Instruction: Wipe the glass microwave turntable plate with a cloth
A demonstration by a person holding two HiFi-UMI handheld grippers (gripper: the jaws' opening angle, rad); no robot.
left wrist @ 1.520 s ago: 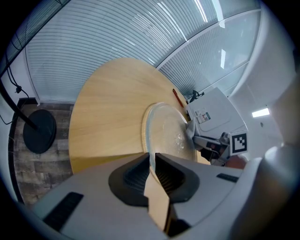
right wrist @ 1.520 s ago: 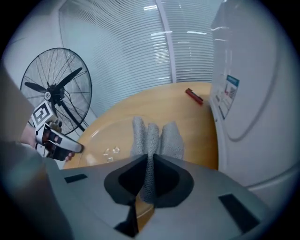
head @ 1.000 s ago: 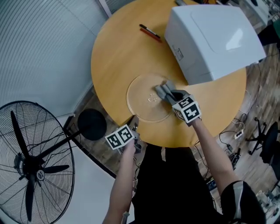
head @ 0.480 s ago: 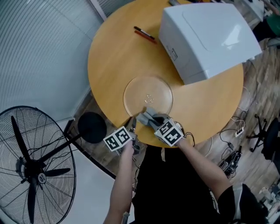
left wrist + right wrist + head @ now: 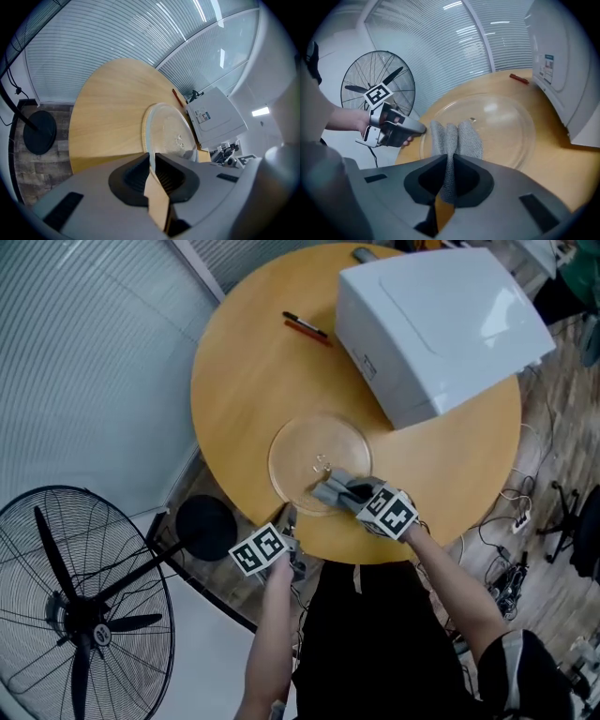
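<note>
Nearby, microwave [image 5: 441,324] beside plate [image 5: 314,442], right hand-held gripper [image 5: 449,161] pinching cloth [image 5: 452,136], left hand-held gripper [image 5: 151,160] clamping plate rim.

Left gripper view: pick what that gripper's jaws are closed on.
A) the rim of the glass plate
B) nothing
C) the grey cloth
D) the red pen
A: the left gripper has its jaws pinched on the near rim of the glass plate, while the cloth is held in the right gripper.
</note>
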